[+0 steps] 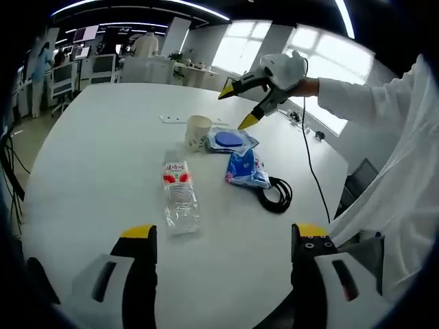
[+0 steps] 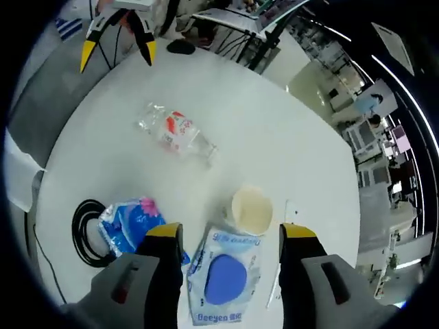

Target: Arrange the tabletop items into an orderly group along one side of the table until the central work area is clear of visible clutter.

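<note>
On the white table (image 1: 89,171) a clear plastic bottle (image 1: 180,195) with a red label lies on its side, nearest my left gripper (image 1: 223,233), which is open and holds nothing. Beyond the bottle stand a paper cup (image 1: 197,131), a flat blue packet (image 1: 230,140), a blue tissue pack (image 1: 245,170) and a coiled black cable (image 1: 276,194). My right gripper (image 1: 236,108) hovers open above the far side of them. In the right gripper view, the right gripper (image 2: 230,232) is open over the cup (image 2: 252,209) and blue packet (image 2: 223,274). The bottle (image 2: 177,133) lies further off and the left gripper (image 2: 118,53) is beyond it.
A small white flat strip (image 1: 173,119) lies behind the cup. A person's white sleeve (image 1: 384,116) reaches in from the right. A dark object (image 2: 180,46) sits by the table's edge. Desks, monitors and a standing person (image 1: 41,62) are beyond the table.
</note>
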Available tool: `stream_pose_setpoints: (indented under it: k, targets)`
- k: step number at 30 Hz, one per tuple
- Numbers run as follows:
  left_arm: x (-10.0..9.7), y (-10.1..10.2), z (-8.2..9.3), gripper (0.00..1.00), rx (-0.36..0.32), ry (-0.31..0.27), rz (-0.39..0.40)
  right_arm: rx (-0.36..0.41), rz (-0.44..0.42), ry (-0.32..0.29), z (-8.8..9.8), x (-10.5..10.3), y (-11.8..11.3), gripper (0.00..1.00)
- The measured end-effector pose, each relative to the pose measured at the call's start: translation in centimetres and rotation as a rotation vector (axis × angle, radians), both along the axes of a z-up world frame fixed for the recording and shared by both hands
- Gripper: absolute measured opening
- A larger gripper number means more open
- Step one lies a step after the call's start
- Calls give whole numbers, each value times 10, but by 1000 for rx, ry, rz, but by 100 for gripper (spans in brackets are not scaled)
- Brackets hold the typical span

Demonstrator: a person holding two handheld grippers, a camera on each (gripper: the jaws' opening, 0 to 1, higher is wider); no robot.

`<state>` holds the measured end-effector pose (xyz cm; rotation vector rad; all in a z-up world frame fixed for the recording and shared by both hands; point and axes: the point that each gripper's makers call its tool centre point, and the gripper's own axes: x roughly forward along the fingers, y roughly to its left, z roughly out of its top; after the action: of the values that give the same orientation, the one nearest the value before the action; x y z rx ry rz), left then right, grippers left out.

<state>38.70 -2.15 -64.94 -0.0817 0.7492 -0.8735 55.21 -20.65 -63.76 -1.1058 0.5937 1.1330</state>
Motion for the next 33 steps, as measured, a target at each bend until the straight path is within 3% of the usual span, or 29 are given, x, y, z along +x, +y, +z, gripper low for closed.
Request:
stream_pose_setpoints:
  k: [3, 18, 33]
  targets:
    - [0, -3, 4, 82, 2, -6, -10, 43, -44, 11, 3, -5, -6, 54]
    - [2, -21, 19, 83, 12, -29, -55, 117, -163, -6, 22, -30, -42, 55]
    - [1, -43, 31, 83, 26, -47, -110, 194, -298, -2, 24, -57, -78, 55]
